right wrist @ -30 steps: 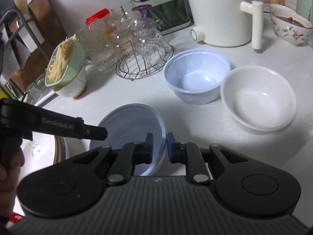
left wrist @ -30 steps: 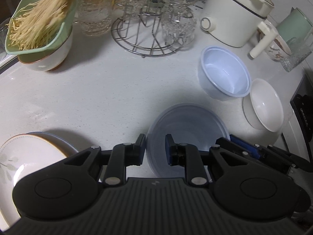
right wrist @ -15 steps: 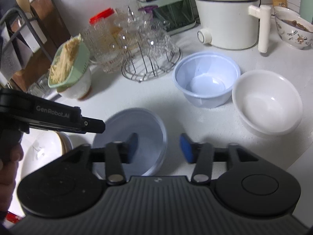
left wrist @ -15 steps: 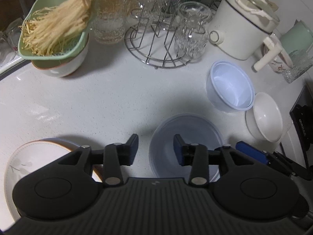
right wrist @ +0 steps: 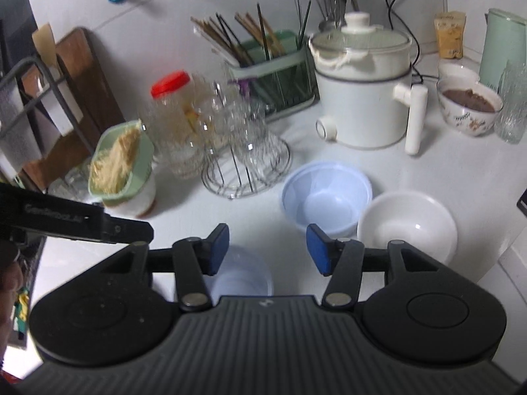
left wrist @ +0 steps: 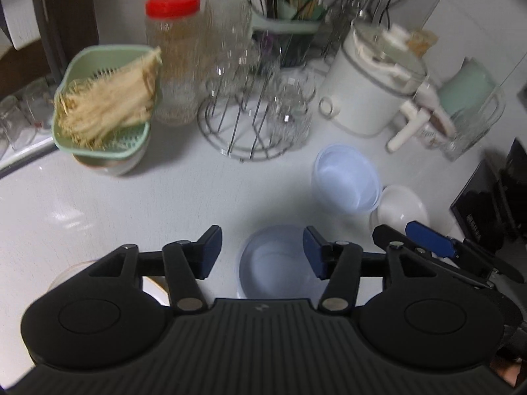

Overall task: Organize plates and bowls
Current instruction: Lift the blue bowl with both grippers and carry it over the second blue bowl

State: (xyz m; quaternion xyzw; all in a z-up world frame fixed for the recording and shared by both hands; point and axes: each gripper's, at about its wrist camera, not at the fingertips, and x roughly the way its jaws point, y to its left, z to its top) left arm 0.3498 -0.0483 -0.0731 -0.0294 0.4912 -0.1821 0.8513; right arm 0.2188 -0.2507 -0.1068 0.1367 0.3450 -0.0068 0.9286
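A pale blue plate [left wrist: 273, 263] lies on the white counter below my left gripper [left wrist: 262, 251], which is open, empty and raised above it. The plate also shows in the right wrist view [right wrist: 242, 283], below my open, empty right gripper [right wrist: 267, 250]. A light blue bowl [left wrist: 346, 177] [right wrist: 326, 197] and a white bowl [left wrist: 400, 207] [right wrist: 408, 227] sit side by side to the right. A floral plate's rim [left wrist: 70, 271] peeks out behind my left gripper's body at lower left.
A wire rack with glasses [right wrist: 243, 151], a green strainer of noodles on a bowl [left wrist: 105, 112], a red-lidded jar [left wrist: 173, 56], a white electric pot [right wrist: 362, 95], a utensil holder [right wrist: 276, 69] and a patterned bowl of food [right wrist: 469, 107] stand along the back.
Both grippers opened, let go of the blue plate, and rose and pulled back from it. The plate now lies flat on the counter.
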